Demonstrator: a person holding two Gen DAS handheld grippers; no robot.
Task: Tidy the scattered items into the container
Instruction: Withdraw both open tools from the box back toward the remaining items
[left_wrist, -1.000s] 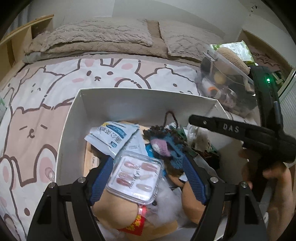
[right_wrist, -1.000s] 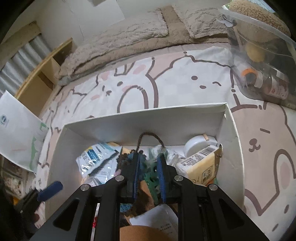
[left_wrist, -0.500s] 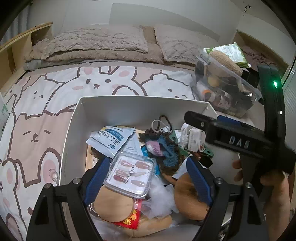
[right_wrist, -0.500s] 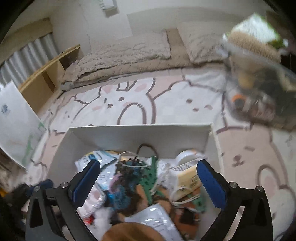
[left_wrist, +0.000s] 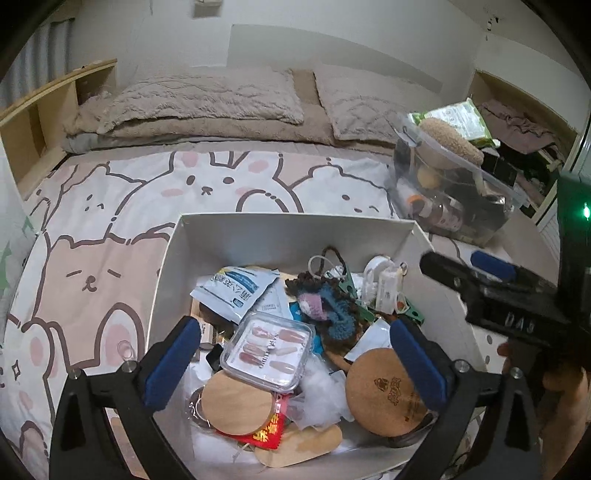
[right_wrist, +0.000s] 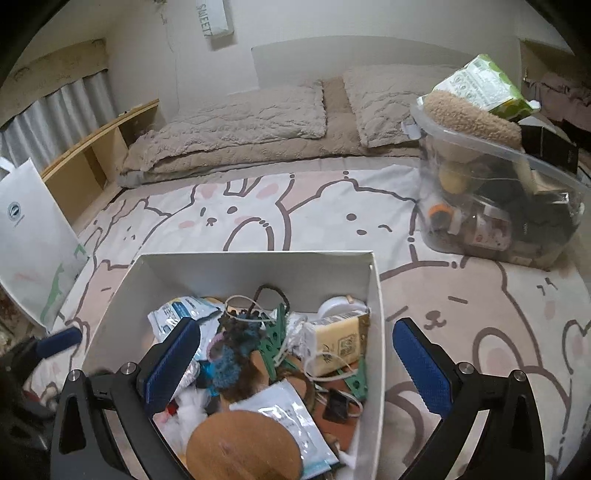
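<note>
A white cardboard box (left_wrist: 288, 236) sits on the bed, piled with small items. On top lie a clear case of press-on nails (left_wrist: 267, 349), two cork coasters (left_wrist: 384, 387), a mask packet (left_wrist: 236, 288) and a blue crochet piece (left_wrist: 325, 310). My left gripper (left_wrist: 291, 328) hovers above the near end, jaws opening. The nail case lies below between them, and the pads stay off it. My right gripper (right_wrist: 295, 325) hangs open over the box's right wall (right_wrist: 376, 317), above a green clip (right_wrist: 275, 339) and a yellow carton (right_wrist: 340, 339), holding nothing.
A clear plastic bin (right_wrist: 491, 206) full of bottles and a plush item stands on the bed at the back right. Beige pillows (left_wrist: 207, 99) line the far end. A white paper bag (right_wrist: 29, 236) leans at the left by a wooden shelf.
The left jaws spread off the nail case, which now rests in the box. The right jaws went from shut on the green clip to wide open. Both grippers rose and drew back.
</note>
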